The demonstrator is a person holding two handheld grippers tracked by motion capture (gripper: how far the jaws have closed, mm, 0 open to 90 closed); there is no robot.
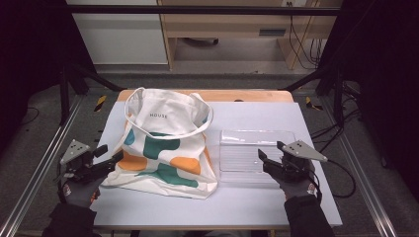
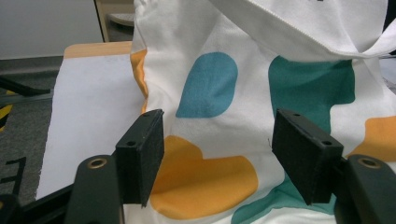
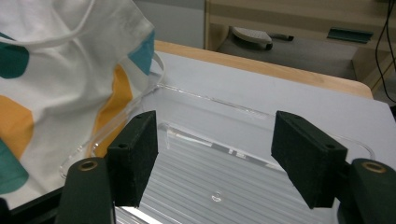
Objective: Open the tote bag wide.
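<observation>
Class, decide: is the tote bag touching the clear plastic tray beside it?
Touching. In the right gripper view the tote bag drapes over the left rim of the clear tray, with its fabric seen through the plastic.

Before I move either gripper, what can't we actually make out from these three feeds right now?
- Inside of the tote bag: hidden in all views by its own cloth, lying flat.
- Tote's near bottom edge: cut off by the frame bottom and the jaws in the left gripper view.
- Clear plastic tray near rim: covered by the right gripper in the high view.
- Tray's left edge: tucked against the bag in the right gripper view; contact or overlap unclear.
</observation>
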